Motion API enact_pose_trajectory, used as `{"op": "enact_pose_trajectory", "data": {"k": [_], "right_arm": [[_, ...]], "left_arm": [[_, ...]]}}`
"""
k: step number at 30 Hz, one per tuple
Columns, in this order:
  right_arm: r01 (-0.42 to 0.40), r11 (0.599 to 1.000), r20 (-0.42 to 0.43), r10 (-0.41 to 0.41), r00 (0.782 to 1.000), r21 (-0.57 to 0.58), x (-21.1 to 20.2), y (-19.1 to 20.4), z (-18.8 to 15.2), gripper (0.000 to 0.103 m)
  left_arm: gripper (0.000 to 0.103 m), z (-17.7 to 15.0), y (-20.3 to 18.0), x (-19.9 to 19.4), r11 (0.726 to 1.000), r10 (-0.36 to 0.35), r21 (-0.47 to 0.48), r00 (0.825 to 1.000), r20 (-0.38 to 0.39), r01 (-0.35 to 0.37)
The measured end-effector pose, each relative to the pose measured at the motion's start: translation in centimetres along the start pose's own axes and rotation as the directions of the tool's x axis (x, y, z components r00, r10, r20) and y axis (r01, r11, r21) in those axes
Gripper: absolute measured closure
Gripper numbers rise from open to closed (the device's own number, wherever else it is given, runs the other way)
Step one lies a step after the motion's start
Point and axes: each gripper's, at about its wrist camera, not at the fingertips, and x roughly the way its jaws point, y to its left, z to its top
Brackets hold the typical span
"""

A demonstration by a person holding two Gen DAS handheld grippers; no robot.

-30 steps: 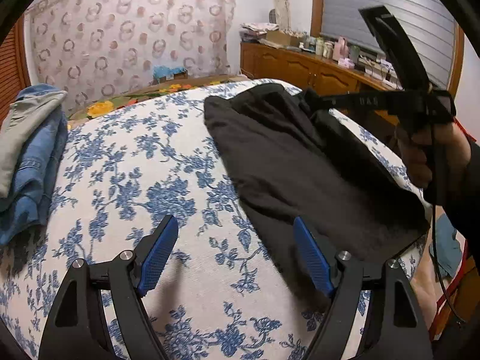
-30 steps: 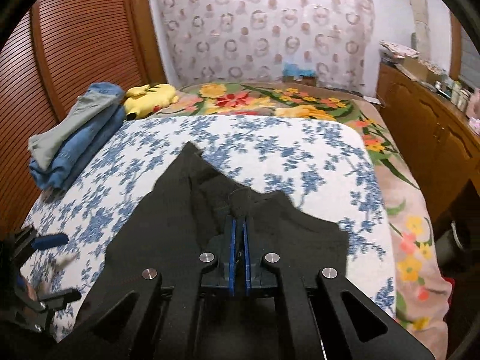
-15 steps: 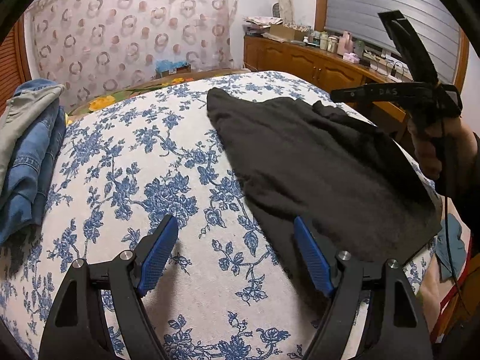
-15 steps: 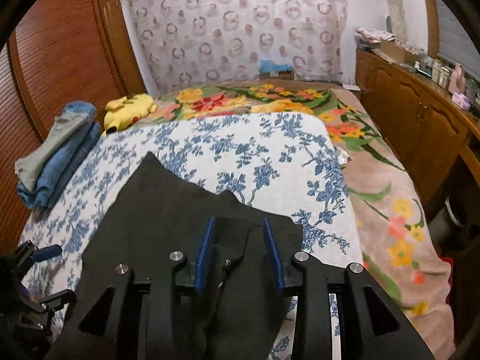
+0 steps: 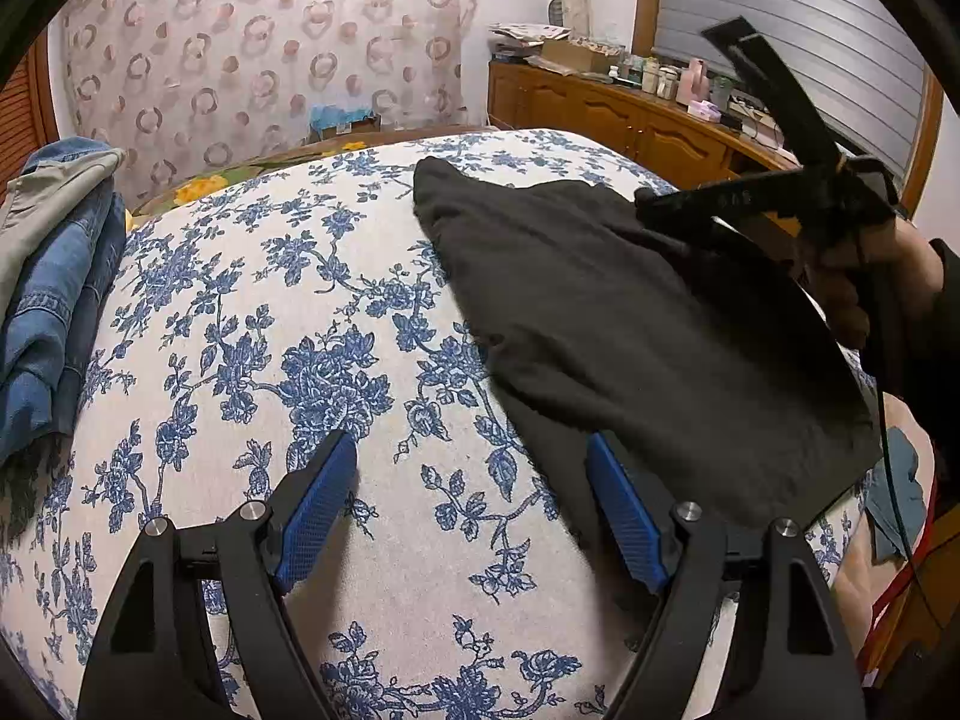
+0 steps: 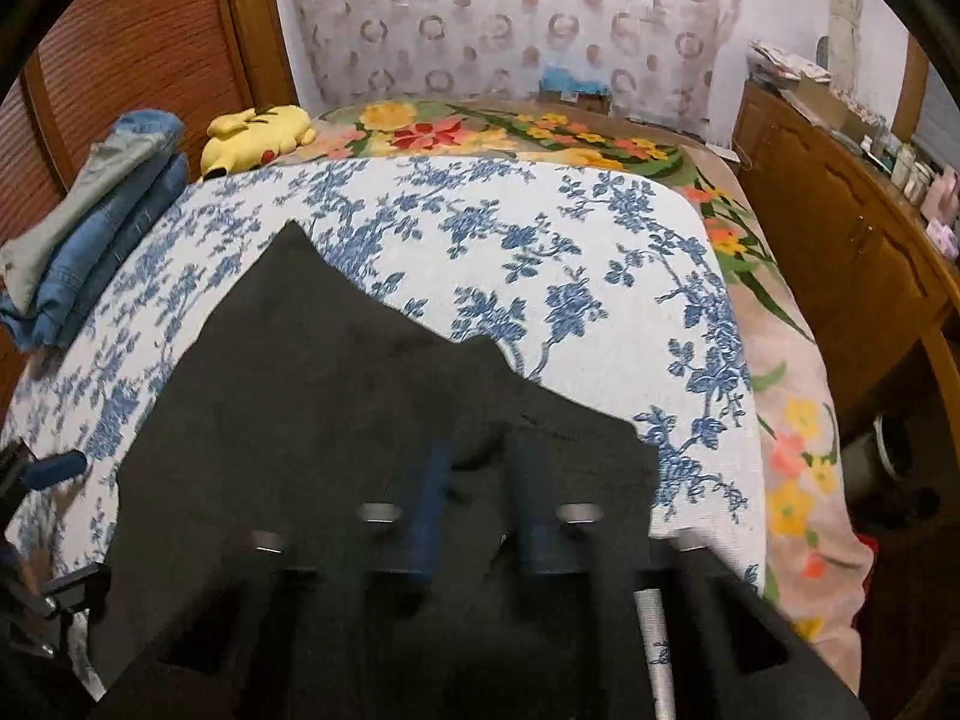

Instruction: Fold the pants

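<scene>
Broadly, the bed (image 5: 252, 312) fills both views, covered with a white spread printed with blue flowers, and beyond it lies a second cover with bright orange, red and yellow blooms (image 6: 528, 132). On the blue-flowered spread the black pants (image 5: 606, 324) lie toward the person's right side, a dark matte cloth laid flat in a wide slab, its surface soft and slightly fuzzy, with few creases. In the right wrist view the pants (image 6: 336, 408) show a jagged far edge: one point reaches up toward the left, a lower hump sits near the middle, and a short line of stitching shows near the right. The near corner of the cloth hangs over the bed's edge in the left wrist view. A stack of folded jeans (image 5: 54, 276) with a grey-green garment on top rests at the left side of the bed, well apart from the pants. A yellow plush toy (image 6: 258, 135) lies near the wooden louvred doors. The left tongs (image 5: 474, 510) are spread wide, holding nothing, hovering over bare spread just beside the edge of the pants. The right tongs (image 6: 474, 498) are blurred, yet their blue pads (image 6: 429, 510) stand apart over the black cloth with nothing pinched between them
</scene>
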Motion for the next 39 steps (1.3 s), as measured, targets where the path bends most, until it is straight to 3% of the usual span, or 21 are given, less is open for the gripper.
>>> {"op": "enact_pose_trajectory", "data": {"k": [7,14,16,18,26,32,36,39], "right_arm": [[0.096,0.992,0.063,-0.101,0.993,0.077,-1.3,-2.4,-0.4,0.098],[0.088,0.988,0.054,-0.096,0.994,0.127,-1.3,-3.5,-0.7,0.098],[0.09,0.986,0.04,-0.097,0.994,0.141,-0.7,-4.0,-0.4,0.083],[0.119,0.981,0.046,-0.128,0.991,0.15,-0.8,-4.3,-0.4,0.078],[0.101,0.984,0.068,-0.112,0.991,0.147,-3.3,-4.1,-2.3,0.072],[0.005,0.994,0.114,-0.018,0.993,0.109,-6.8,-1.1,-6.0,0.072],[-0.066,0.995,0.156,0.053,0.986,0.076,-9.2,1.1,-8.7,0.053],[-0.084,0.994,0.166,0.073,0.983,0.062,-10.4,2.1,-10.2,0.052]], "left_arm": [[0.023,-0.1,-0.4,0.1,1.0,0.007,0.016,1.0,-0.009,-0.007],[0.023,-0.1,-0.3,0.3,1.0,0.001,0.016,1.0,-0.023,-0.001],[0.023,-0.1,-0.4,0.4,1.0,0.0,0.016,1.0,-0.026,0.001],[0.023,-0.1,-0.4,0.4,1.0,-0.001,0.016,1.0,-0.027,0.001],[0.023,-0.1,-0.5,0.5,1.0,0.001,0.021,1.0,-0.031,0.0],[0.023,-0.1,-0.5,0.5,1.0,0.002,0.022,1.0,-0.031,-0.001],[0.023,-0.1,-0.5,0.5,1.0,0.002,0.023,1.0,-0.031,-0.001],[0.023,-0.1,-0.5,0.5,1.0,0.002,0.023,1.0,-0.031,-0.002]]}}
